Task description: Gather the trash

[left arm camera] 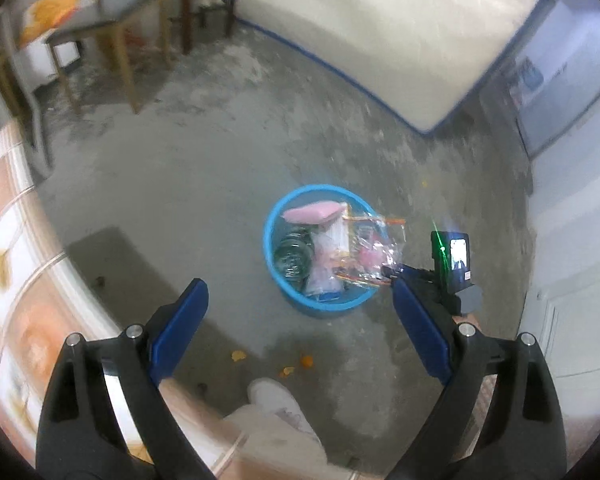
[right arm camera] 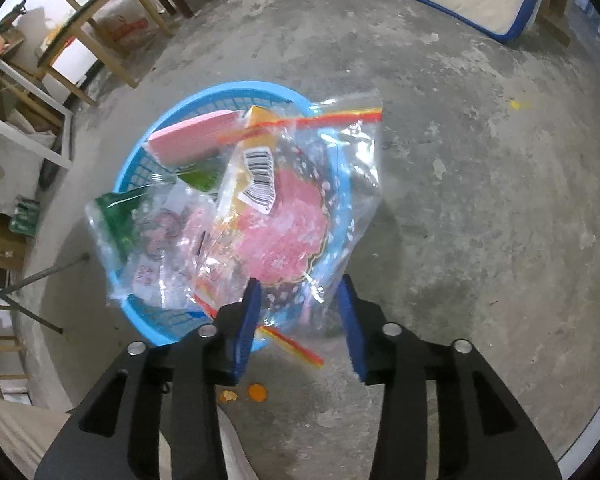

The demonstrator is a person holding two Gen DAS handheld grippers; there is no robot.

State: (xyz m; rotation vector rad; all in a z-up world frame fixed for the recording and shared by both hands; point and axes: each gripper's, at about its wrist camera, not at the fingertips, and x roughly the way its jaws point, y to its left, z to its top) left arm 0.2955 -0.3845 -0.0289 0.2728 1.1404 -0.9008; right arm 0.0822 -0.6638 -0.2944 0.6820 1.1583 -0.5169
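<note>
A round blue basket (left arm camera: 274, 216) stands on the concrete floor, holding a pink block (left arm camera: 310, 213), wrappers and clear bags. A clear zip bag (right arm camera: 292, 216) with a pink packet and a barcode label lies across the basket's (right arm camera: 236, 90) near rim. Its lower end hangs between the blue pads of my right gripper (right arm camera: 300, 284), whose jaws stand apart without pressing it. In the left wrist view, my right gripper (left arm camera: 386, 272) sits at the basket's right edge by the bag (left arm camera: 370, 248). My left gripper (left arm camera: 298, 286) hovers high above the floor, wide open and empty.
Orange peel bits (left arm camera: 239, 355) lie on the floor near a person's white shoe (left arm camera: 276, 400). A blue-edged mattress (left arm camera: 380, 32) leans at the back right. Wooden tables (left arm camera: 100, 16) stand at the back left. A tiled surface (left arm camera: 4, 240) runs along the left.
</note>
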